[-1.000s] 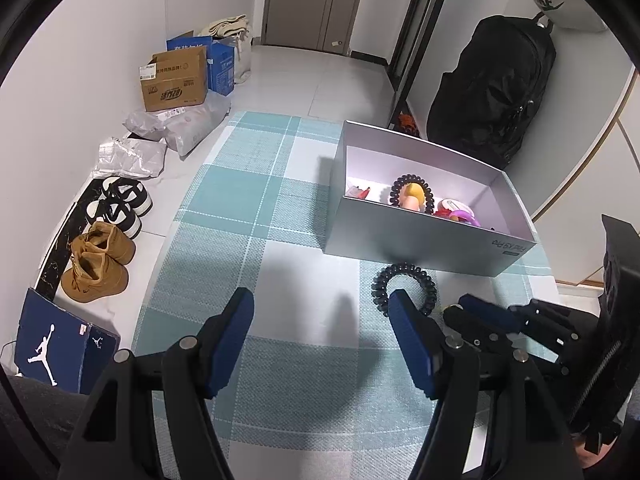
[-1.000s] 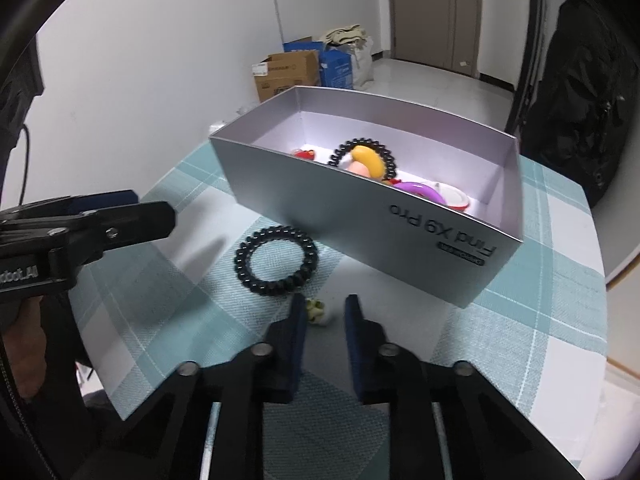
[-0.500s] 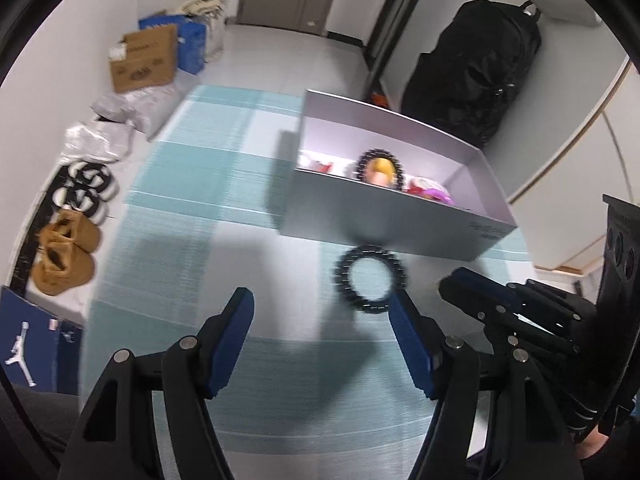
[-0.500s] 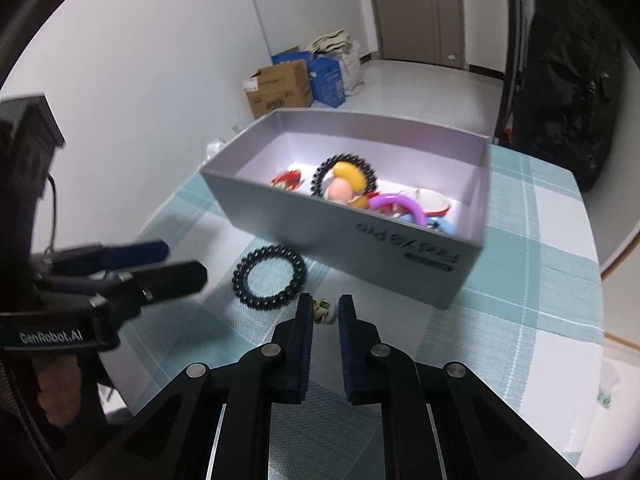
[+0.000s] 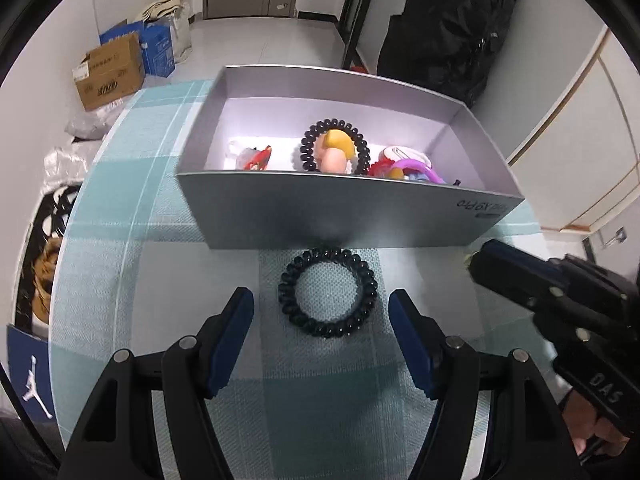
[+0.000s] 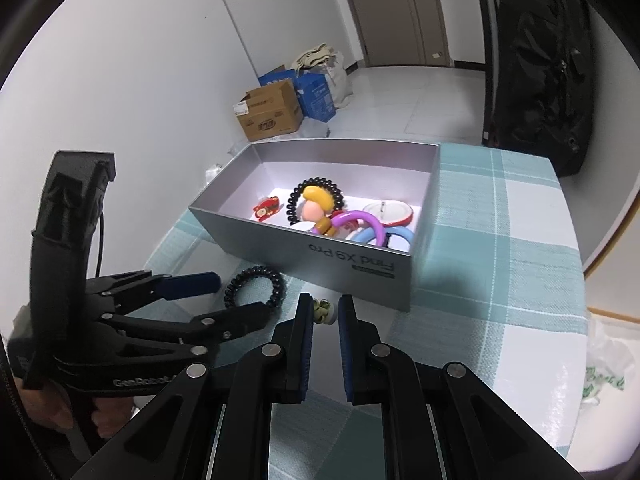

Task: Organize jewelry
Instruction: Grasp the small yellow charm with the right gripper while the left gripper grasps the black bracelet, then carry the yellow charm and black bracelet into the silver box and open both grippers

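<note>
A black spiral hair tie (image 5: pixel 328 293) lies on the checked cloth just in front of the grey box (image 5: pixel 344 216). My left gripper (image 5: pixel 322 312) is open, its jaws on either side of the hair tie, not touching it. In the right wrist view the hair tie (image 6: pixel 256 286) lies left of my right gripper (image 6: pixel 323 312), which is shut on a small pale green charm (image 6: pixel 322 311). The grey box (image 6: pixel 360 268) holds another black hair tie, a doll charm, a red charm and coloured bangles.
The table with the teal checked cloth (image 6: pixel 500 264) stands by a white wall. Cardboard and blue boxes (image 6: pixel 276 110) sit on the floor beyond. A black backpack (image 5: pixel 452 20) leans at the back right. Shoes (image 5: pixel 44 276) lie on the floor left.
My left gripper has moved forward and right until the hair tie lies between its open jaws. My right gripper has closed on the small charm and lifted it slightly.
</note>
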### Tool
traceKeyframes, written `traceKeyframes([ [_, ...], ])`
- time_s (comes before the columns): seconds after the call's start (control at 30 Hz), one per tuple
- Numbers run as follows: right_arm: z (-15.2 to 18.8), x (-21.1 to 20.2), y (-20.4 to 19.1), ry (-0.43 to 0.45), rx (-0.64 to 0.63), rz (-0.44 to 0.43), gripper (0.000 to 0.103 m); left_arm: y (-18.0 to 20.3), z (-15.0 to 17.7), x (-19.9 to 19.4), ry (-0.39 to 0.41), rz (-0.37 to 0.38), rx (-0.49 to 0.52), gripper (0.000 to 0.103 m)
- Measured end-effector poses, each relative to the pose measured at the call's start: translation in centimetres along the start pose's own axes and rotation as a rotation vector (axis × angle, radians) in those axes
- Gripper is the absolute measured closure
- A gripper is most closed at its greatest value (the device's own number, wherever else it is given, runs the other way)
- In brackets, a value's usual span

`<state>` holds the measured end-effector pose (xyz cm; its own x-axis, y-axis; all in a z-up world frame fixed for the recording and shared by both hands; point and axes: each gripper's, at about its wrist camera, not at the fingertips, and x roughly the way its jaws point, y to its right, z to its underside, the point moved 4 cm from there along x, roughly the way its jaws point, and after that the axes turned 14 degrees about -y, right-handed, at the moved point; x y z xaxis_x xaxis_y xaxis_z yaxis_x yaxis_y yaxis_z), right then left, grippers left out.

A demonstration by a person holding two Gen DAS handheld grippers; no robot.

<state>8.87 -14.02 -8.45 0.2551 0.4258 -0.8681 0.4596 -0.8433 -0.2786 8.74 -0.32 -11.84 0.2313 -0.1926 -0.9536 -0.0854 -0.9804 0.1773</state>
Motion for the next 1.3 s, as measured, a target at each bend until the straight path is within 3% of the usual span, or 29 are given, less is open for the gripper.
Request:
traceKeyframes([
  [0.23, 0.0, -0.3, -0.4, 0.015, -0.002, -0.003, 0.092, 0.9, 0.1, 0.4, 0.029, -0.145, 0.096, 0.037],
  [0.33, 0.1, -0.3, -0.4, 0.017, -0.004, -0.003, 0.092, 0.1, 0.3, 0.1, 0.016, -0.12, 0.076, 0.042],
  [0.4, 0.2, -0.3, -0.3, 0.018, -0.003, -0.003, 0.092, 0.0, 0.4, -0.1, 0.016, -0.122, 0.082, 0.057],
  [0.57, 0.1, -0.2, -0.1, 0.014, 0.013, -0.019, 0.092, 0.2, 0.4, -0.1, 0.009, -0.11, 0.091, 0.062],
  [0.83, 0.1, -1.0, -0.2, 0.047, 0.016, -0.054, 0.091, 0.2, 0.1, -0.5, 0.001, -0.02, 0.048, 0.063],
  [1.3, -0.4, -2.1, -1.1, 0.098, 0.015, -0.109, 0.091, -0.3, -0.1, -3.8, 0.114, 0.072, 0.001, 0.063],
])
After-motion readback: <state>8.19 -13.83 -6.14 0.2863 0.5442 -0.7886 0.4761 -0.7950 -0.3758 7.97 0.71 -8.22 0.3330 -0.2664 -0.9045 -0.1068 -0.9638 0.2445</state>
